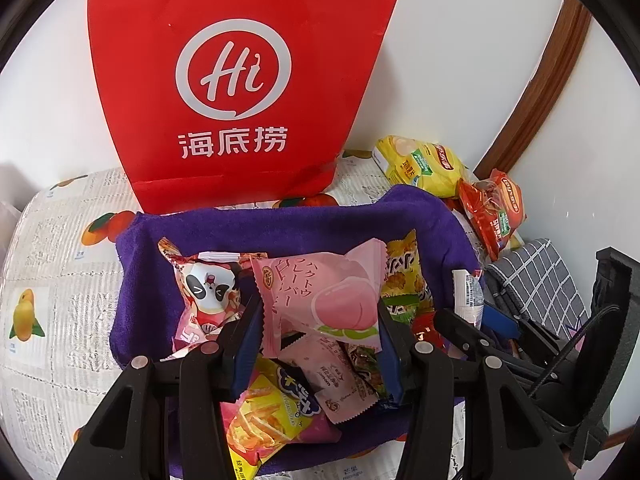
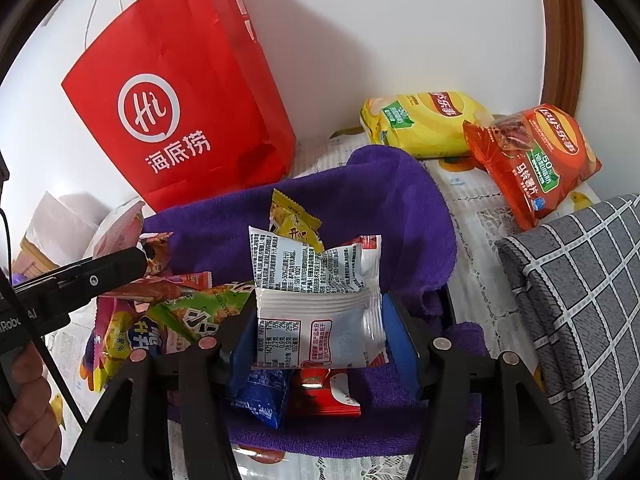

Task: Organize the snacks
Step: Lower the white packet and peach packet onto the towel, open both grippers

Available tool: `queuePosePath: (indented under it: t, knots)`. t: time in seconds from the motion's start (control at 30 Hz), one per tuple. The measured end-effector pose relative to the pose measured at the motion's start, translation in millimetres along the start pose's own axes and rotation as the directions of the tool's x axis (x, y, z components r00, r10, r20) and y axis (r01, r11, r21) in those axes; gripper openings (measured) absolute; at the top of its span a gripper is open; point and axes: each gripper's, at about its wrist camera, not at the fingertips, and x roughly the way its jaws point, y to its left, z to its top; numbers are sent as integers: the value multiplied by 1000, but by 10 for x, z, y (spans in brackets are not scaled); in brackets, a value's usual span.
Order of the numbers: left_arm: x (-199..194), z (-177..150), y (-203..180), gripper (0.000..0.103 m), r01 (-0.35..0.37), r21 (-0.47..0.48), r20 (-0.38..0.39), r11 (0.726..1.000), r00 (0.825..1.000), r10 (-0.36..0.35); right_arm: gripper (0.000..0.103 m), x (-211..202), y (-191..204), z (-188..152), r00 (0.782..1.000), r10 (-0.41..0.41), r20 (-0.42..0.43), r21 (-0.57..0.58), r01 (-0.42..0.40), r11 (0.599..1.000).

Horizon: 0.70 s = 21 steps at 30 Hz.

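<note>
1. I see the red paper bag (image 1: 224, 80) standing against the wall behind everything.
2. My purple cloth-lined bin (image 1: 424, 216) sits before it, full of snacks.
3. Two crisp bags, yellow (image 2: 424, 124) and orange (image 2: 536, 160), lie beside the bin.
4. My left gripper (image 1: 320, 320) clamps a pink peach packet (image 1: 324, 296) over the bin.
5. My right gripper (image 2: 320, 328) grasps a white packet (image 2: 320, 308) there.

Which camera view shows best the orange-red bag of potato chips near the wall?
The right wrist view: the orange-red chip bag lies there whole, its front print readable, overlapping the yellow chip bag. In the left wrist view it is small, crumpled-looking near the picture's edge, and its lower end is hidden.
</note>
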Motion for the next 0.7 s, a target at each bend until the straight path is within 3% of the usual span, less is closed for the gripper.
queuePosePath:
  t: [0.7]
  knots:
    - [34,4,0,52,24,-2,7,1000,1000,-24,72,112,28,-5,998,-15,-63,-29,13,1000]
